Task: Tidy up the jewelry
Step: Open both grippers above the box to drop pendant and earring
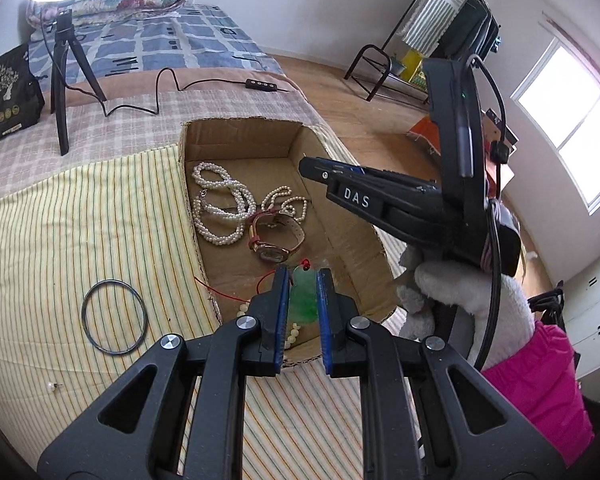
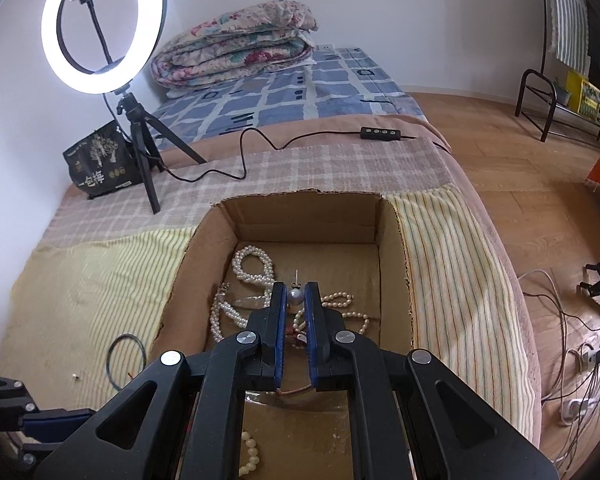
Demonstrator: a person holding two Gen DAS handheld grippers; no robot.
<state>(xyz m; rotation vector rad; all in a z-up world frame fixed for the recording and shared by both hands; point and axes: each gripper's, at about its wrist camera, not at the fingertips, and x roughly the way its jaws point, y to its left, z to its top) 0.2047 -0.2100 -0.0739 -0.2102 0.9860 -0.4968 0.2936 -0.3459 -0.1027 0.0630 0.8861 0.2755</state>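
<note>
Green jade, a flat pendant point(image 1: 302, 296) on a red cord point(image 1: 236, 294), sits pinched between the blue pads of the left gripper point(image 1: 303, 276), whose jaws are clamped on it just above the near end of the cardboard box point(image 1: 236, 136); a run of pale beads point(image 1: 292, 330) trails from it over the box's near wall. The right gripper point(image 2: 295, 290) is likewise closed on a thing, a grey pearl earring point(image 2: 295, 297) with its thin post pointing up, held over the middle of the box; in the left wrist view that gripper reaches in from the box's right side, carried by a hand in a white fluffy glove point(image 1: 460, 284) with a pink sleeve point(image 1: 540, 392) behind it. On the box floor lie a pink-strapped wristwatch point(image 1: 276, 240) and, beyond it toward the far wall, several coiled pearl strands point(image 1: 216, 208). Left of the box, on the yellow striped cloth point(image 1: 80, 224), rests a thin dark bangle point(image 1: 113, 317), and nearer than that a tiny pearl stud point(image 1: 52, 386). Past the box's far wall a black tripod point(image 2: 144, 160) stands on the checked blanket point(image 2: 300, 168), bearing a lit ring light point(image 2: 104, 26), with a black printed pouch point(image 2: 100, 164) at its left and a cable with an inline remote point(image 2: 380, 133) running to the right. Farthest back on the bed lies a folded floral quilt point(image 2: 236, 40).
</note>
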